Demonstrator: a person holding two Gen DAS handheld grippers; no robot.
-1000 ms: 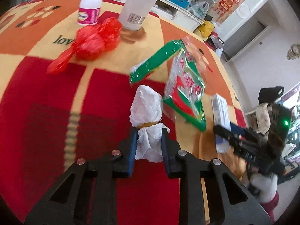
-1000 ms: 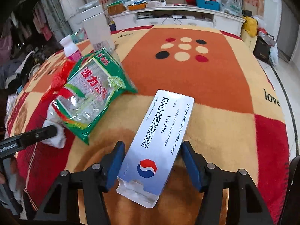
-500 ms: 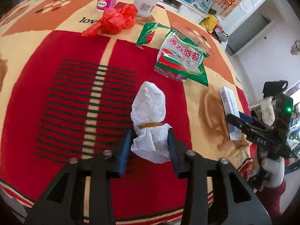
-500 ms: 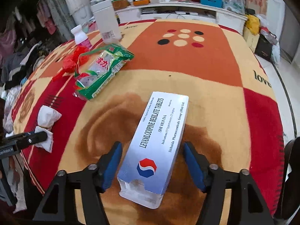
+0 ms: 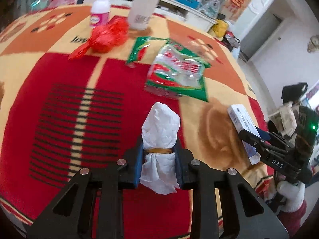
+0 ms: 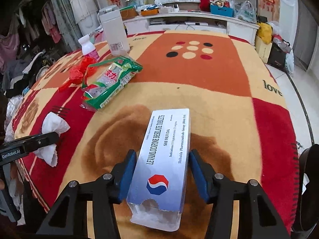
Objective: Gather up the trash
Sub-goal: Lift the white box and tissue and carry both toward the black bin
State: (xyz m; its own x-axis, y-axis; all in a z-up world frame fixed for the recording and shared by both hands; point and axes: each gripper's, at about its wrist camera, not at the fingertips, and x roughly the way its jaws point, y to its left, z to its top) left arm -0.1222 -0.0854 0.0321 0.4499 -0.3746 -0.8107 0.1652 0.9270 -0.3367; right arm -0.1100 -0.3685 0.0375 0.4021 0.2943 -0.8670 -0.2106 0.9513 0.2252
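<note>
The left gripper has a white tissue wad between its blue pads, and the jaws are closing on it, both pads pressing its sides just below the yellowish band round its waist. The wad stands upright over the red part of the blanket that covers the table. The right gripper is closing too, its pads tight against the long sides of a pill box, which points away from the camera with its torn end nearest; whether the box rests on the blanket or hangs just above it I cannot tell. From the left camera the same box shows at the table's right side, with a white-gloved hand under the right gripper. Farther back lies a green snack bag, and beside it a crumpled red bag. Behind those stand a small pink-labelled bottle and a tall white container, both upright near the far edge. A white cabinet piled with clutter runs along the wall beyond.
</note>
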